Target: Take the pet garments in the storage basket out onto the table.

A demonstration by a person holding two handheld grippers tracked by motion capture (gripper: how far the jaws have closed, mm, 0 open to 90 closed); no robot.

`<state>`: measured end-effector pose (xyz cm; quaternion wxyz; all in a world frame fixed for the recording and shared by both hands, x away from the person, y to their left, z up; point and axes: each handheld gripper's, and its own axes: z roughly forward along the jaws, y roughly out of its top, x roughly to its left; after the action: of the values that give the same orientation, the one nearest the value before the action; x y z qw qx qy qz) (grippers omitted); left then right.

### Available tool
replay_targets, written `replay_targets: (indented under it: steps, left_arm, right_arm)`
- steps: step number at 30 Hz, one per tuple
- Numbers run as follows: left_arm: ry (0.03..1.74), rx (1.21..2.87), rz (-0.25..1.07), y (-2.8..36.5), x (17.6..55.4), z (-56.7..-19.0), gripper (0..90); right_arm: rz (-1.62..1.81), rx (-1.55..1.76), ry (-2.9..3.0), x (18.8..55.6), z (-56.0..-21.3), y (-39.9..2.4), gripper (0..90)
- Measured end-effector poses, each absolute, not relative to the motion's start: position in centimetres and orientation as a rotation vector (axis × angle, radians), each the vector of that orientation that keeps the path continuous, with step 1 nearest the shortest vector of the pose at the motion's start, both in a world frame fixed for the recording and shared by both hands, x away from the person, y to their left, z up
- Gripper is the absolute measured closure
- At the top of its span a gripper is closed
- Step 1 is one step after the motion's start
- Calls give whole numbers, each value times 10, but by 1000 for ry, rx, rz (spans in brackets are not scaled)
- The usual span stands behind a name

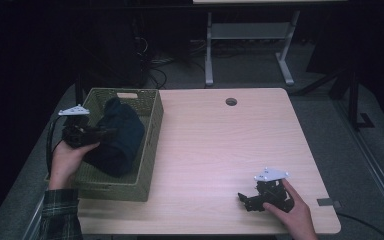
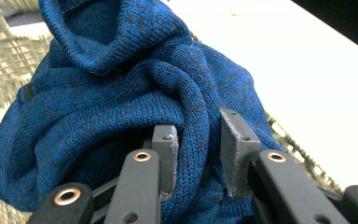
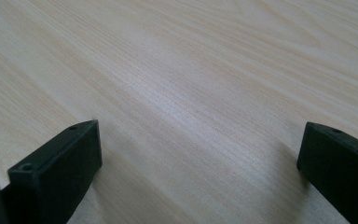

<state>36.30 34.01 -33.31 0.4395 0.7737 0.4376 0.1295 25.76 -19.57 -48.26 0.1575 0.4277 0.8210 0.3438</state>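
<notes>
Left tongs (image 2: 198, 154) clamped on a fold of the blue knitted sweater (image 2: 121, 107), inside the green woven basket (image 1: 152, 137) at left of the high view, close against its left rim. Right tongs (image 3: 198, 154) spread wide, nothing between, resting low on the bench (image 1: 220, 145) at lower right, near the front edge. Broad bare wood between basket and right hand (image 1: 292, 212).

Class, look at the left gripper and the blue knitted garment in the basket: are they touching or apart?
Touching. In the left gripper view, the left gripper has both pads pressed onto a fold of the blue knitted garment, pinching it.
</notes>
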Motion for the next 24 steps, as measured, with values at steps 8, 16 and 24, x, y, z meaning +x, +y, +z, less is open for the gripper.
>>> replay_targets:
  steps: [8,16,24]
  left_arm:
    - [1036,1850,386,341,355,-315,697]
    - [977,1828,408,334,350,-300,697]
    - [888,1810,410,318,344,-282,697]
  right_arm:
    - [984,1223,2349,258,-483,-196,0]
    - [983,1223,2350,258,-483,-196,0]
    - [984,1222,2350,258,-483,-196,0]
